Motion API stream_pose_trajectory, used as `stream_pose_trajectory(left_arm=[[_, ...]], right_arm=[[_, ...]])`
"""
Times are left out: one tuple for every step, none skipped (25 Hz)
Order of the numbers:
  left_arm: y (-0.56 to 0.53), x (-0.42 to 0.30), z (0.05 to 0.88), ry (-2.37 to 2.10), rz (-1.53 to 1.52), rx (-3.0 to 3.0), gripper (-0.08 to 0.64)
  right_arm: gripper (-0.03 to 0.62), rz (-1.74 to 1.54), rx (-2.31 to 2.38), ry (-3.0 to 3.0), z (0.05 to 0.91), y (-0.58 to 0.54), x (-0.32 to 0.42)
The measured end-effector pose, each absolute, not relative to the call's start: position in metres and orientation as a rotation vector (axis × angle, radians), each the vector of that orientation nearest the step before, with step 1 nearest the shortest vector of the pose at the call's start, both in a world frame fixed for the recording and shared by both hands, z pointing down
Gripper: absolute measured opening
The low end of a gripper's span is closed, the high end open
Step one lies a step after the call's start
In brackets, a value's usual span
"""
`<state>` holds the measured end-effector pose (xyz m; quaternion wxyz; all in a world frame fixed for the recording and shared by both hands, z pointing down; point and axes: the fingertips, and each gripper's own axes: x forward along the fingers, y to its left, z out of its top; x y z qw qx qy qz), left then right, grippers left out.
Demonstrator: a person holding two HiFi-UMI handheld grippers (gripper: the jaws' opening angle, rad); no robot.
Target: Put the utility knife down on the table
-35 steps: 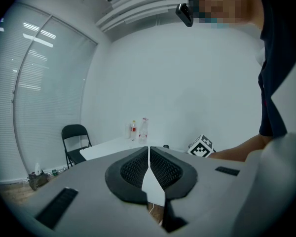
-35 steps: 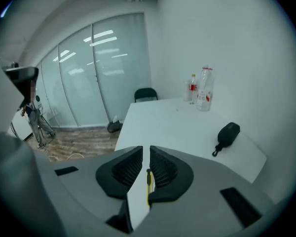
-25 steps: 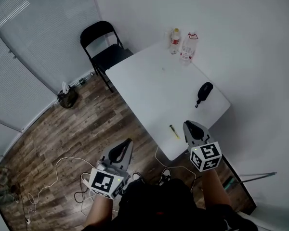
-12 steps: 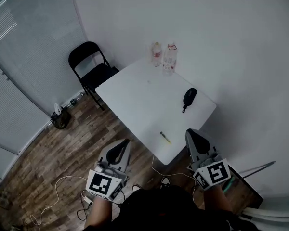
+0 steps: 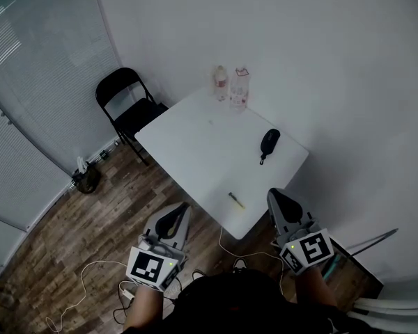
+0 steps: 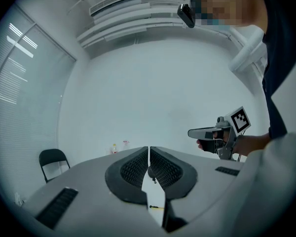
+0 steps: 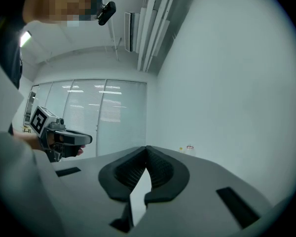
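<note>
Now we see the thin yellow utility knife (image 5: 235, 200) lying flat on the smooth white table (image 5: 195, 152), near its front edge. Our left gripper (image 5: 184, 207) and right gripper (image 5: 273, 193) are both squeezed closed, with nothing between their bumpy black pads. A rounded black pouch (image 5: 268, 141) lies farther back.

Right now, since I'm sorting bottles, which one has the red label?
The smaller bottle, on the side nearer the chair; the taller bottle beside it looks clear.
</note>
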<state>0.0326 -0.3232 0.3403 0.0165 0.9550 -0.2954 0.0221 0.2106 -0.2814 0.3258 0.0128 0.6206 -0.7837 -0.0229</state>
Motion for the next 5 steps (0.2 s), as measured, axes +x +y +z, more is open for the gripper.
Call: stream_pose_trajectory(left_arm=[[-0.323,0.032,0.3403,-0.92,0.068,2.968,0.031],[-0.323,0.0312,0.3403,-0.921,0.068,2.967,0.031],[-0.3231,0.0304,0.3403,-0.922,0.068,2.967,0.031],[-0.3231,0.0295,0.3403,-0.924,0.068,2.966,0.031],[-0.323,0.0285,0.3405,-0.926,0.068,2.965,0.031]], right_arm=[[0.021,-0.071,1.932,-2.441,0.3261,-0.2814,0.2098],[0.021,-0.07,1.929,-2.441,0.3263,-0.2816,0.2089],[0.021,-0.07,1.926,-2.44,0.3266,-0.2819,0.208],[0.021,-0.07,1.924,-2.44,0.3268,-0.2821,0.207],[0.021,-0.07,1.922,-2.439,0.3272,-0.2822,0.2059]])
